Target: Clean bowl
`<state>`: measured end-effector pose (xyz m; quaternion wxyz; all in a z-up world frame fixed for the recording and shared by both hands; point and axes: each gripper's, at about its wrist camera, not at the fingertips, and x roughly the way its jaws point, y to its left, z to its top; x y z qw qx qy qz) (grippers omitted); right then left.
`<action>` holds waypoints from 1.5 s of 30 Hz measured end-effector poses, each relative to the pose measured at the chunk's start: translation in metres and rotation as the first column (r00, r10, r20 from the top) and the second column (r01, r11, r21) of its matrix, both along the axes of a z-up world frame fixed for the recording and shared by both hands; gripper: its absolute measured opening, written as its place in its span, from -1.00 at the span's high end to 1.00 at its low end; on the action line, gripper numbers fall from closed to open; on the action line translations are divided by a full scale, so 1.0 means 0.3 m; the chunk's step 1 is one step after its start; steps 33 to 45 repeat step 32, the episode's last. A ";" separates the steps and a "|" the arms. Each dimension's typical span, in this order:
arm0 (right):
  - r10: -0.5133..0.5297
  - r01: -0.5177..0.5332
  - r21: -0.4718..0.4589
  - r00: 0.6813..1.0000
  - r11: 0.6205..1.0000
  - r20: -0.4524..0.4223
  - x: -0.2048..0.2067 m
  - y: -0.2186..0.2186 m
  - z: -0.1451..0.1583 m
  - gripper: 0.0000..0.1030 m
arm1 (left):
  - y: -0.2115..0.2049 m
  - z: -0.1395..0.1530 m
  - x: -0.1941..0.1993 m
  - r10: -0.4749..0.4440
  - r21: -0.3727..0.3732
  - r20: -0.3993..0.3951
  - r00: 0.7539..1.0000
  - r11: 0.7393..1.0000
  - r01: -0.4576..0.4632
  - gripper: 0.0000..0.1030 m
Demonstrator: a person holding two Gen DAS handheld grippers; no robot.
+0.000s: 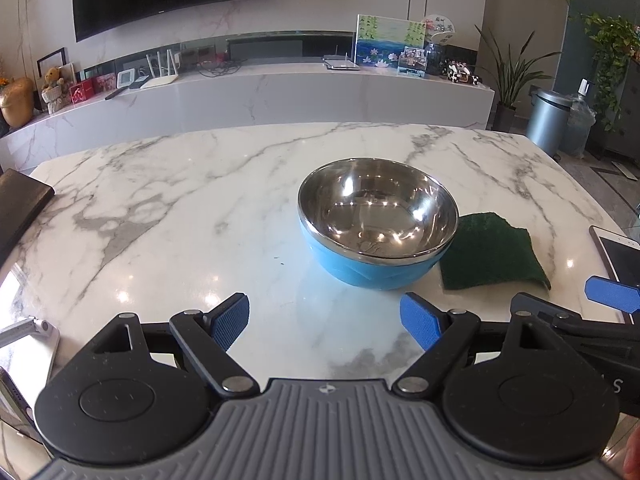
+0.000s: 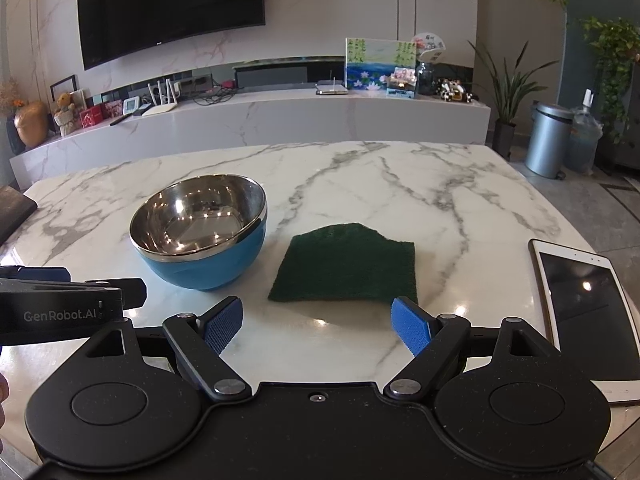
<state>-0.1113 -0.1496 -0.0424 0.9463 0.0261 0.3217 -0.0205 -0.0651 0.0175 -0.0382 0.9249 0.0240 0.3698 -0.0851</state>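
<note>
A blue bowl with a shiny steel inside stands upright on the marble table, empty as far as I can see. It also shows in the right wrist view. A dark green scouring pad lies flat just right of the bowl; it also shows in the right wrist view. My left gripper is open and empty, a little short of the bowl. My right gripper is open and empty, just short of the pad's near edge.
A white tablet lies at the table's right edge. A dark flat object lies at the left edge. A white device lies near the front left. The marble table stretches left and beyond the bowl.
</note>
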 end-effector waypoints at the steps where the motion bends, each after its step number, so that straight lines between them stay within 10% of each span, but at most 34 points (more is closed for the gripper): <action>1: 0.001 -0.001 0.001 1.000 1.000 0.001 0.000 0.001 0.000 -0.56 | -0.001 0.000 0.000 0.000 0.001 0.000 1.000 1.000 0.000 -0.60; 45: -0.002 0.002 0.010 1.000 1.000 -0.017 0.008 0.006 -0.010 -0.56 | 0.006 -0.008 0.003 0.009 -0.006 -0.015 1.000 1.000 -0.009 -0.60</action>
